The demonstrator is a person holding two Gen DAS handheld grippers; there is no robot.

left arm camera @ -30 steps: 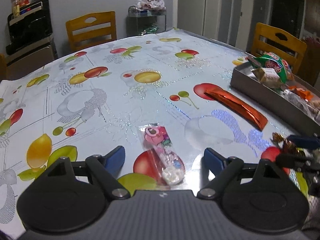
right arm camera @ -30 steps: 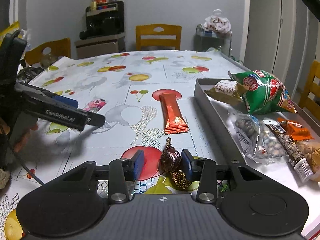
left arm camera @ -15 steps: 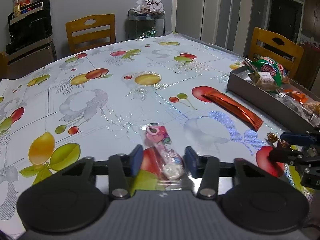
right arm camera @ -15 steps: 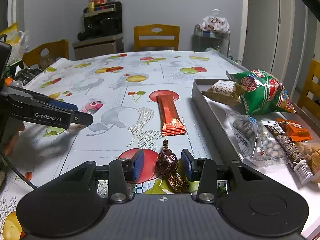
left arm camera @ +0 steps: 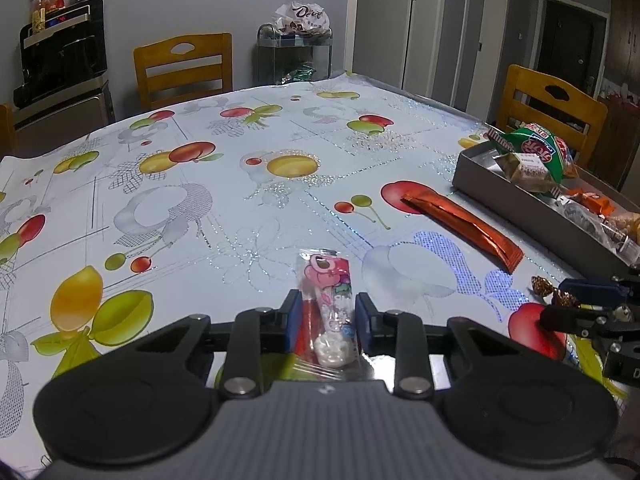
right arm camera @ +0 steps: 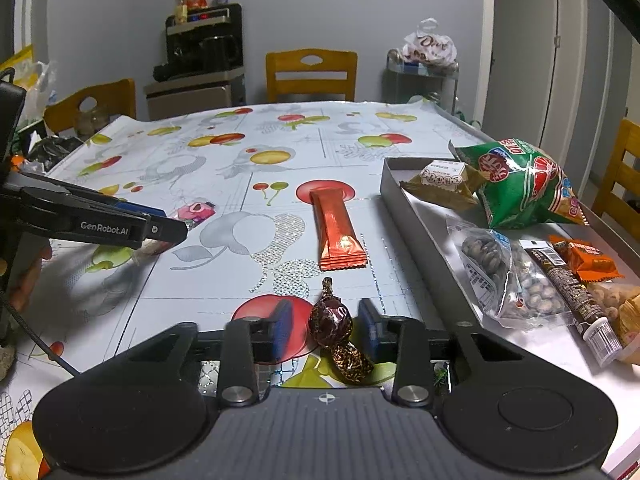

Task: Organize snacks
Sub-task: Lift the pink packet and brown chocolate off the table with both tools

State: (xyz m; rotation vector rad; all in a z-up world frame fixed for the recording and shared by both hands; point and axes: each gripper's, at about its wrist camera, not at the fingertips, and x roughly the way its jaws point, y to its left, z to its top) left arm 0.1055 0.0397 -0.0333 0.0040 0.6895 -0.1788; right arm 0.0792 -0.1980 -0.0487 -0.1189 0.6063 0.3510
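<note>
Fruit-print tablecloth (left arm camera: 248, 216): left gripper (left arm camera: 326, 316) has narrowed, closing on pink candy packet (left arm camera: 328, 300); right gripper (right arm camera: 326, 326) closing around brown candy (right arm camera: 332, 320) (tray-bound next).

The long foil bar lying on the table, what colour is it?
Shiny orange-red foil bar; the right wrist view shows it best.

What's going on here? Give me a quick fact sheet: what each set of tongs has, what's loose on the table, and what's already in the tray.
Left tongs: closing on the pink candy packet, which lies between the jaws.
Right tongs: closing around the brown wrapped candy.
Loose on tablecloth: orange bar.
Tray: green bag, clear bag of nuts, small orange packet, other snacks.
Left to do: three items remain outside the tray.
</note>
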